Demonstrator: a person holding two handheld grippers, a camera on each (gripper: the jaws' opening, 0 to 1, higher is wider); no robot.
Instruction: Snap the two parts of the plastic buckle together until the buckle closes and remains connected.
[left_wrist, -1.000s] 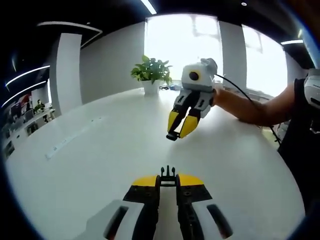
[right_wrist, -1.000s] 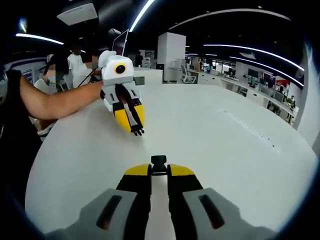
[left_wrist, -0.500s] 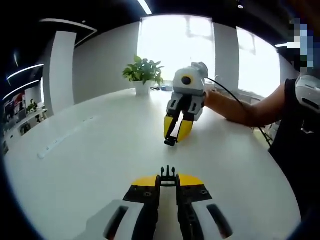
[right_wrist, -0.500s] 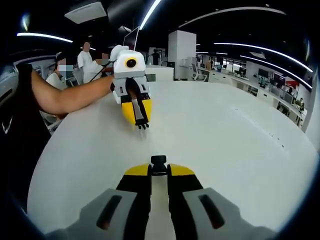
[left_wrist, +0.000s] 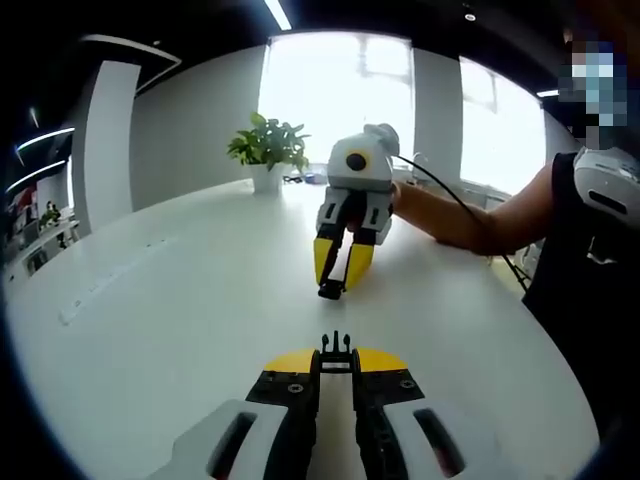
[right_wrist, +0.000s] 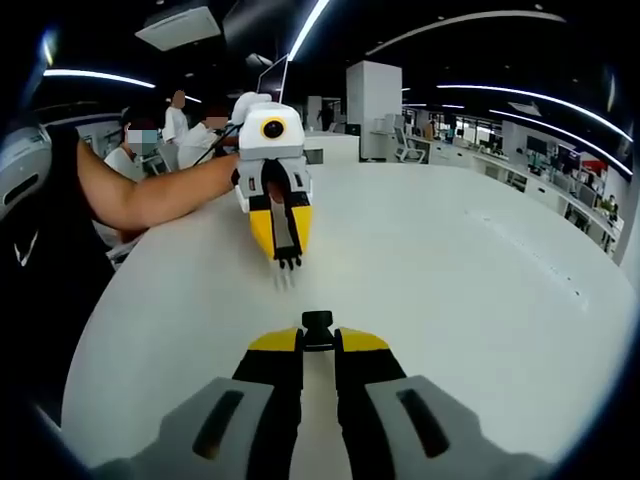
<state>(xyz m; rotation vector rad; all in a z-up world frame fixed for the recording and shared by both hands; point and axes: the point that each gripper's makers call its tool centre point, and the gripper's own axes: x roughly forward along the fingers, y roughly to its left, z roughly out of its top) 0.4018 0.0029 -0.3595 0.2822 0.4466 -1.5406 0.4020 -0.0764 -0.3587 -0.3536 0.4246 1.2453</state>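
Left hand-held gripper (left_wrist: 337, 358) grips pronged buckle part (left_wrist: 336, 351), prongs pointing forward.

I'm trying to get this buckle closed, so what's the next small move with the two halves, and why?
Probably ease the two tools straight toward each other. The left tool grips the pronged buckle half, the right tool grips the socket half, and they face each other above the white table with a gap between them. They look roughly lined up, so closing that gap comes next.
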